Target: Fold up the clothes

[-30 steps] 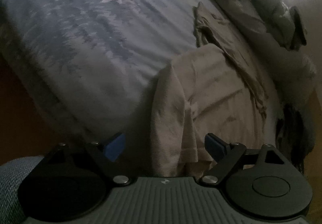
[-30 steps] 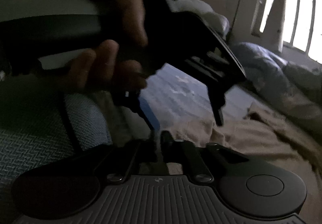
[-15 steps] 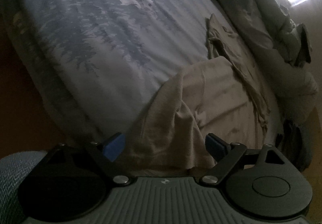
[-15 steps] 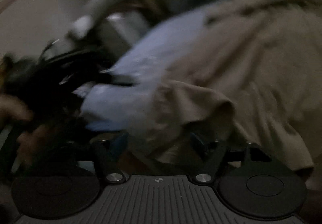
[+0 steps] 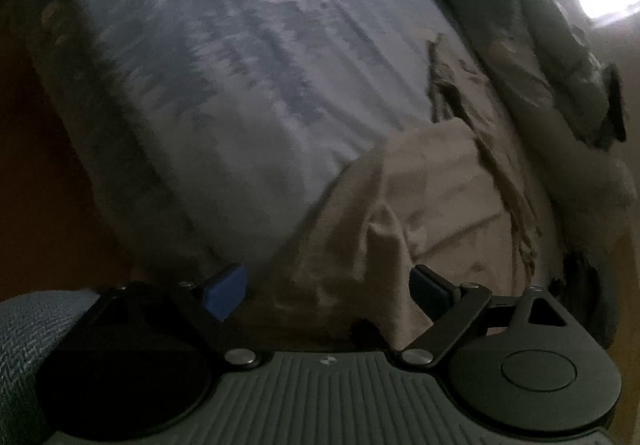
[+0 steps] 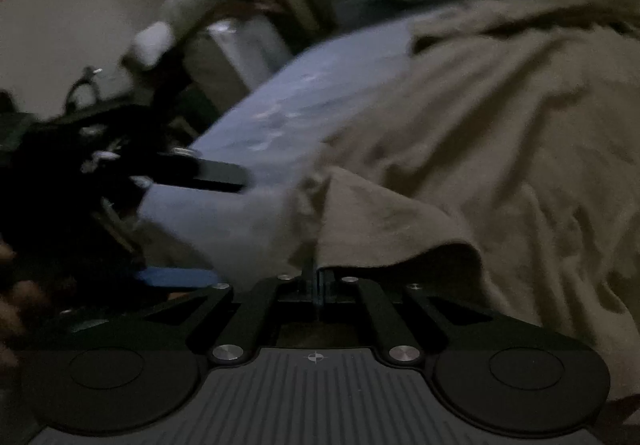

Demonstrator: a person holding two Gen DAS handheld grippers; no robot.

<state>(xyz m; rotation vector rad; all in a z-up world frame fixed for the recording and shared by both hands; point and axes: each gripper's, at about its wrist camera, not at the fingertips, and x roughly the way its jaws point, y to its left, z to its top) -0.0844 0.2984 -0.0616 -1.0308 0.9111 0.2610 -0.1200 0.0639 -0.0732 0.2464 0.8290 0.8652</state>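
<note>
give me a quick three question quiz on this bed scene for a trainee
1. True or false: the right tongs are shut on an edge of the crumpled beige fabric garment.
2. How do the left tongs stand? A) wide open, garment edge between the fingers B) shut on the garment C) out of view
3. Fill in: the garment lies on a blue-grey bedsheet printed with ____.

Key: 1 true; 2 A; 3 trees.
</note>
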